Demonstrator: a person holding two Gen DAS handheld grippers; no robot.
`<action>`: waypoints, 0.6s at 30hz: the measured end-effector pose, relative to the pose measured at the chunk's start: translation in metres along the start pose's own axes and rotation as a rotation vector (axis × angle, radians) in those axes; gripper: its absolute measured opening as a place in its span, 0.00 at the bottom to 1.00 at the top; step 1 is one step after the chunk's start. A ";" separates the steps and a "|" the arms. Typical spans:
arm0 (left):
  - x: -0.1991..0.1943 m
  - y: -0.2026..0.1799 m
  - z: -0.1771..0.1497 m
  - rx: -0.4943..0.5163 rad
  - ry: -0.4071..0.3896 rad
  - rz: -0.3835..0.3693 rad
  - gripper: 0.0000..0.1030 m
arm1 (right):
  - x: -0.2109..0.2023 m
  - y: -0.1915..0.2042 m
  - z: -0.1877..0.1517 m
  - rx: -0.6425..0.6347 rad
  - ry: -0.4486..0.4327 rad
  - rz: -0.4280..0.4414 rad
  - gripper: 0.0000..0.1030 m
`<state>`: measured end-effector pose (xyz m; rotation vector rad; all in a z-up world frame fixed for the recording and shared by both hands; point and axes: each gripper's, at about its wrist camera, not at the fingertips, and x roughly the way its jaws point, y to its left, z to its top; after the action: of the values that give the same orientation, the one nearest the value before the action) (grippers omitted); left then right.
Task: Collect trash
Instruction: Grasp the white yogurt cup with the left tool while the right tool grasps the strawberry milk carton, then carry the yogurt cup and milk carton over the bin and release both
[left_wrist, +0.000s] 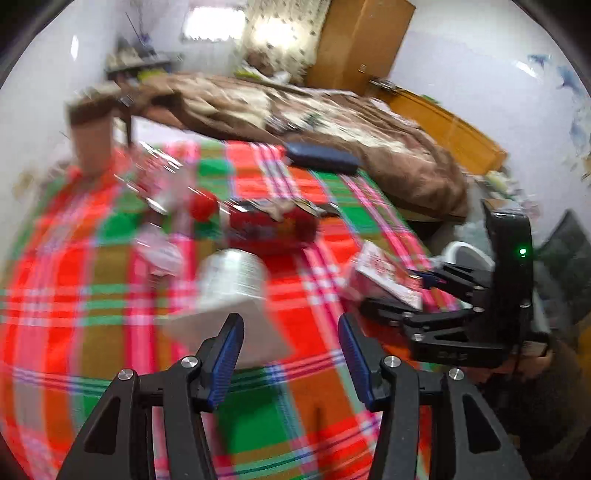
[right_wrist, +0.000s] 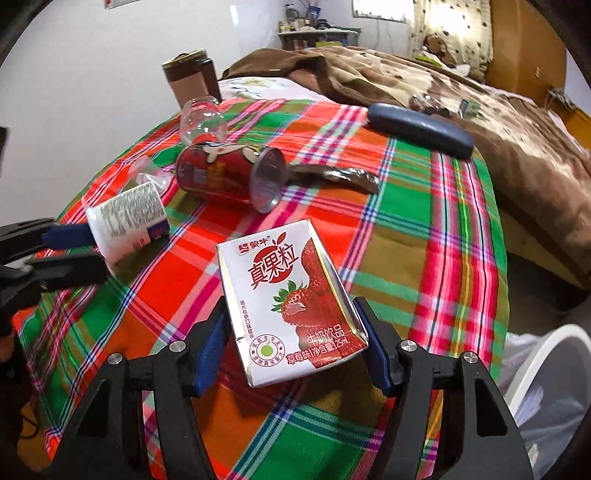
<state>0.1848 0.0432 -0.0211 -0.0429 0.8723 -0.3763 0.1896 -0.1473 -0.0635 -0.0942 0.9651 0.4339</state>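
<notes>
A strawberry milk carton (right_wrist: 291, 310) sits between the blue pads of my right gripper (right_wrist: 293, 341), which is shut on it just above the plaid cloth (right_wrist: 424, 229). The carton also shows in the left wrist view (left_wrist: 384, 275), held by the right gripper (left_wrist: 391, 299). My left gripper (left_wrist: 291, 354) is open, its fingertips just short of a white plastic cup (left_wrist: 231, 280) lying on its side. In the right wrist view the left gripper's fingers (right_wrist: 70, 236) flank that cup (right_wrist: 127, 221). A red can (right_wrist: 229, 177) lies on its side behind it.
A clear plastic cup (right_wrist: 203, 118), a crumpled wrapper (right_wrist: 343, 175), a dark blue case (right_wrist: 421, 129) and a brown canister (right_wrist: 188, 79) lie on the cloth. A brown blanket (right_wrist: 480, 110) covers the bed beyond. A white bin (right_wrist: 546, 373) stands at lower right.
</notes>
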 end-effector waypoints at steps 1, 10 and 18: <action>-0.005 -0.002 0.000 0.012 -0.016 0.024 0.51 | -0.001 0.000 -0.001 0.003 -0.005 0.003 0.64; -0.004 0.012 0.004 0.017 -0.027 0.069 0.68 | 0.001 0.004 -0.001 0.009 -0.020 0.023 0.64; 0.036 0.015 0.002 -0.021 0.044 0.055 0.68 | 0.000 0.005 -0.005 0.020 -0.023 0.026 0.64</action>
<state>0.2118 0.0442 -0.0497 -0.0296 0.9188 -0.3173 0.1838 -0.1440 -0.0661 -0.0590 0.9491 0.4485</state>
